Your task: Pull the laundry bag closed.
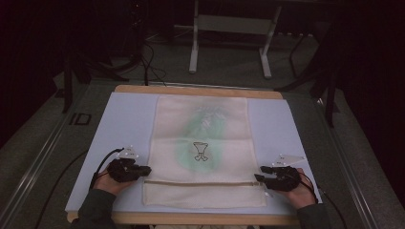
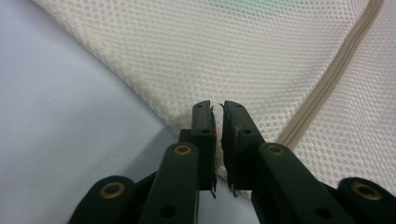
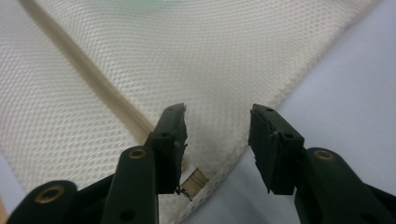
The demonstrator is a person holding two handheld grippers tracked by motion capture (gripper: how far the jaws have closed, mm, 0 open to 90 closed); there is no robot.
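We are resting our left gripper [image 1: 143,170] and right gripper [image 1: 261,174], both parted and empty, at nine and three o'clock of the flattened mesh bag [image 1: 203,148]; nothing is left.

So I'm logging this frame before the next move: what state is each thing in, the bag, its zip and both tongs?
Mesh laundry bag: lying flat on the blue mat, near end folded over at the zip line.
Zip: looks closed along the stretch in view.
Left tongs: narrowly open at the bag's edge, nothing pinched.
Right tongs: wide open over the bag's corner, holding nothing.
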